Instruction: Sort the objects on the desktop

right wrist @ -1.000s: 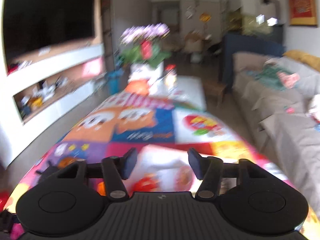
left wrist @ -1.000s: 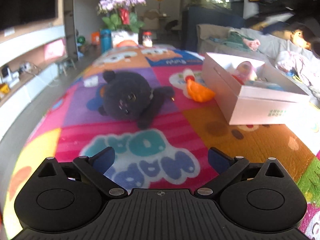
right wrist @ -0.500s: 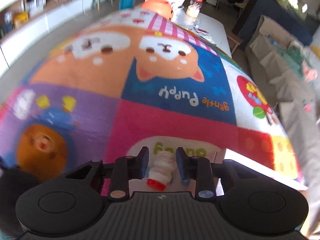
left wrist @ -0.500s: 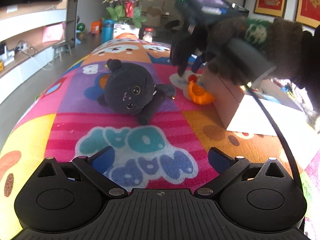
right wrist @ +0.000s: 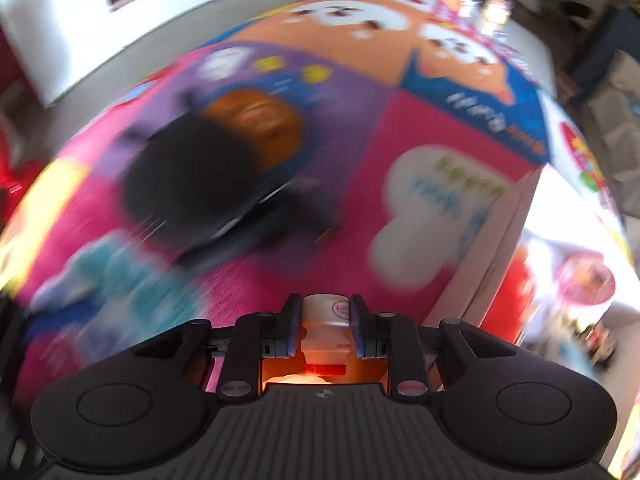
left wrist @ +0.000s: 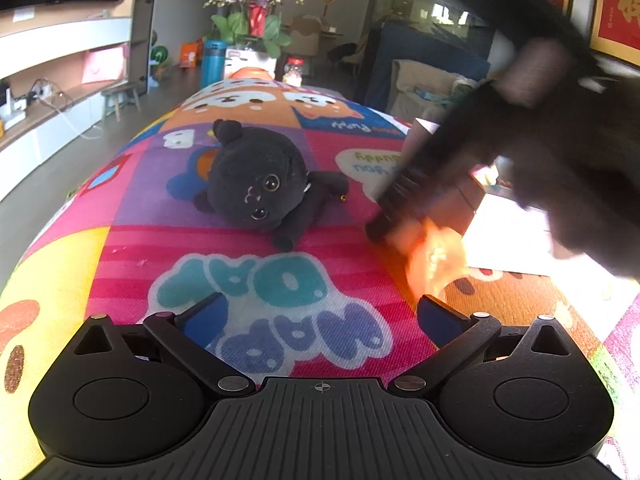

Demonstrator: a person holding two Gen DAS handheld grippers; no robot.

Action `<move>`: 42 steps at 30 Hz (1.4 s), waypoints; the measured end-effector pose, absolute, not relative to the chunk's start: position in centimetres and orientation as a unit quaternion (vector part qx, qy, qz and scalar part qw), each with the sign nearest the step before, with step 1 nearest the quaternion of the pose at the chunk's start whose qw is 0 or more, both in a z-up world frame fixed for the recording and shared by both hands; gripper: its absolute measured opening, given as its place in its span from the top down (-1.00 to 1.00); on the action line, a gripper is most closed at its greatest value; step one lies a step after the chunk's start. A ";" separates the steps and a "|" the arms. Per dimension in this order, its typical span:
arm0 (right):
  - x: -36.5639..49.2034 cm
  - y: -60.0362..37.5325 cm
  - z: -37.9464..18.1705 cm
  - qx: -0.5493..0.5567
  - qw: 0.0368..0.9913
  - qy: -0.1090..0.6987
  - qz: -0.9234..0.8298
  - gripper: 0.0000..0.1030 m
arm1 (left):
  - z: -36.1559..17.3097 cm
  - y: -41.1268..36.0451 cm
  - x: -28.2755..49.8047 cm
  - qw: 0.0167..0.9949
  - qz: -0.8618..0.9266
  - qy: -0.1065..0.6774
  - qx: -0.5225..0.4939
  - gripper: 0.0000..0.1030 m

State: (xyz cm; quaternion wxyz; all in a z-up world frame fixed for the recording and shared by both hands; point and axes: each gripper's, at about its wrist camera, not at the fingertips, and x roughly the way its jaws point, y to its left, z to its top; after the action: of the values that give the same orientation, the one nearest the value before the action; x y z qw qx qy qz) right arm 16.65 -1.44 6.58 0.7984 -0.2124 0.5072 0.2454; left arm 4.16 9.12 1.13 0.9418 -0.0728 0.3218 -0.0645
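Note:
My right gripper (right wrist: 325, 328) is shut on a small white bottle with a red cap (right wrist: 326, 332), held above the mat. In the left wrist view the right gripper (left wrist: 404, 216) is a blurred dark shape beside a blurred orange toy (left wrist: 434, 256). A black plush cat (left wrist: 260, 184) lies on the colourful mat (left wrist: 280, 292); it also shows, blurred, in the right wrist view (right wrist: 200, 176). My left gripper (left wrist: 320, 316) is open and empty, low over the mat, short of the cat.
A white cardboard box (right wrist: 492, 252) stands to the right with toys inside, mostly hidden by the right hand in the left wrist view. A potted orchid (left wrist: 256, 8) and blue bottle (left wrist: 212, 62) stand at the mat's far end. A sofa (left wrist: 424, 84) lies far right.
My right gripper closed on the small white bottle and lifted it, swinging back towards me. The orange toy has shifted nearer. My left gripper stayed open and nearly still.

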 end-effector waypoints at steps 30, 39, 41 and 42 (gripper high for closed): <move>-0.4 -21.7 4.5 -0.018 0.943 0.309 0.118 -0.19 | 2.2 7.2 4.6 0.957 -0.009 0.291 0.011 -1.00; -0.9 -23.1 2.4 0.043 0.944 0.308 0.112 -0.27 | 1.5 7.2 10.9 0.938 -0.003 0.347 0.015 -0.22; -1.0 -23.1 2.3 0.046 0.944 0.308 0.113 -0.38 | 1.5 7.0 11.3 0.939 -0.005 0.343 0.020 0.02; -1.0 -23.2 2.3 0.047 0.943 0.309 0.114 -0.38 | 1.5 6.9 11.3 0.939 -0.007 0.343 0.023 0.24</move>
State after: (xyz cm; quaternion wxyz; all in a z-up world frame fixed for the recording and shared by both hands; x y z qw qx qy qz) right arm -0.97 -23.16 2.28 0.9432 0.0469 0.3085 0.1136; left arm 11.35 6.91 1.51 0.9389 0.0227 0.3433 -0.0073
